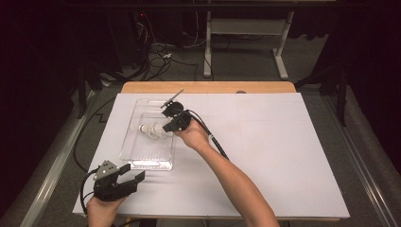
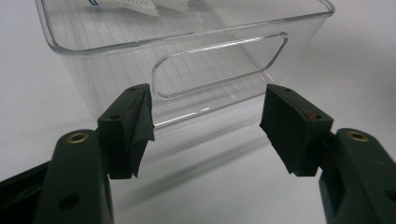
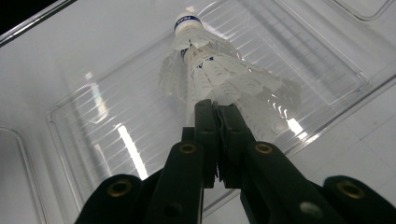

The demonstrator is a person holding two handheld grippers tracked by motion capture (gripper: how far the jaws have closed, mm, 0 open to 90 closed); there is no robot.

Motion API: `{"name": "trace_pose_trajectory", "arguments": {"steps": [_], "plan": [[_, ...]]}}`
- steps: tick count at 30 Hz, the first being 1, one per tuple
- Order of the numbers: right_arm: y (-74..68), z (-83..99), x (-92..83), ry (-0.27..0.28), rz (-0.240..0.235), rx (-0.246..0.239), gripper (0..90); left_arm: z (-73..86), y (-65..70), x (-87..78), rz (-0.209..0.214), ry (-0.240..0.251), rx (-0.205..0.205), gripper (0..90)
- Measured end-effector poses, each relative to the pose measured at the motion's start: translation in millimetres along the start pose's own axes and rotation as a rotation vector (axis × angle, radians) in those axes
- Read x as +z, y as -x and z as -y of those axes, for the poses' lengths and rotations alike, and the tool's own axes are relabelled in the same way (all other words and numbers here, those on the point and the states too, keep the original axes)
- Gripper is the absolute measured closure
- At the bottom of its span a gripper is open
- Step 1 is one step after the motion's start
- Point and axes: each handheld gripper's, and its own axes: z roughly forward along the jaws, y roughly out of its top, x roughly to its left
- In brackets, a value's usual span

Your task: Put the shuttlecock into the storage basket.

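Lighting, as I read it: surface (image 1: 265, 151) brightly lit from overhead, surroundings dark. Glare streaks on clear bin (image 3: 116, 140). Soft shadows under the left tool (image 2: 205, 121). Near tool parts blurred; my high view grainy.

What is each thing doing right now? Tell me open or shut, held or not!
Shuttlecock: inside the bin, feather skirt pinched by the right gripper.
Right gripper: shut on the shuttlecock's feathers.
Left gripper: open, holding nothing, facing the bin's end wall.
Clear plastic bin: upright on the table, no lid on top.
Bin lid: lying flat just beyond the bin.
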Motion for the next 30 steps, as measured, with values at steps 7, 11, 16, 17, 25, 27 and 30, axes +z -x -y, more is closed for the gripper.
{"name": "trace_pose_trajectory", "arguments": {"steps": [7,11,16,17,25,27,30], "plan": [[0.4,-0.4,-7.5,0.023,0.015,0.003,79.0,-0.1,0.4,0.5,-0.002,0.002,-0.001,34.9],[1.1,0.8,-12.3,0.034,0.015,0.01,77.1,-0.1,0.0,0.2,-0.001,-0.001,0.001,34.9],[2.1,3.6,-17.7,0.056,0.013,0.005,75.6,-0.1,0.0,0.4,-0.003,-0.002,0.001,34.9],[2.2,4.2,-18.7,0.059,0.011,0.009,75.6,0.0,0.0,0.3,-0.003,-0.002,0.0,34.9],[4.9,10.7,-28.0,0.099,0.01,0.022,75.2,0.0,0.3,0.4,-0.003,0.0,-0.002,34.9],[5.3,12.3,-30.0,0.102,0.013,0.022,75.1,0.0,0.3,0.4,-0.003,0.001,-0.002,34.9],[6.2,14.3,-32.2,0.105,0.013,0.024,75.1,0.0,0.2,0.2,-0.003,0.0,-0.002,34.9]]}}
